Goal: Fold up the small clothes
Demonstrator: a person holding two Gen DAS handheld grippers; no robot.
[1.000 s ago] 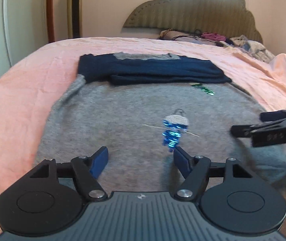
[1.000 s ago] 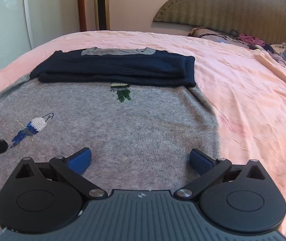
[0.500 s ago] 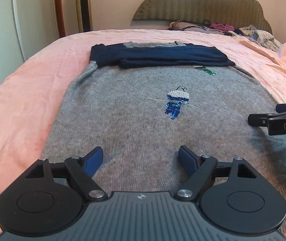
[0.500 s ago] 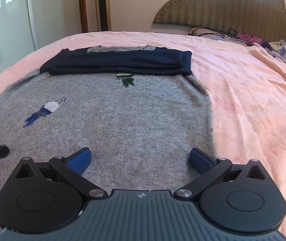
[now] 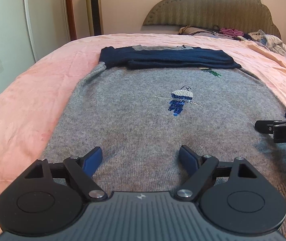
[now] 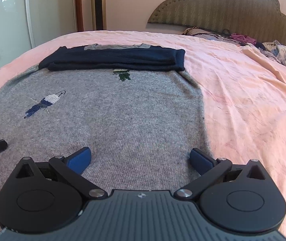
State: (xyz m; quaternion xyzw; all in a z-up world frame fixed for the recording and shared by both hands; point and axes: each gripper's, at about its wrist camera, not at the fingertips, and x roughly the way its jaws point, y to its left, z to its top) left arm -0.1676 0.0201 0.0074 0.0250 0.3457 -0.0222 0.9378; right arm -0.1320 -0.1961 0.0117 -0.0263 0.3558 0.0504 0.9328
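Note:
A grey knitted sweater lies flat on the pink bed sheet. Its navy sleeves are folded across the far end. A blue sequin bird and a small green motif decorate it. My left gripper hovers open over the near left part of the sweater with nothing between its blue pads. My right gripper stands open over the near right part of the sweater, its right pad near the garment's side edge. Each gripper's tip shows at the edge of the other's view.
A padded headboard rises at the far end, with a pile of loose clothes and cables before it. A tall tower fan and a glossy wardrobe door stand at the left. Pink sheet spreads to the right.
Both grippers have drawn back toward the sweater's near end, so more of the garment shows ahead. The left jaws have widened a little.

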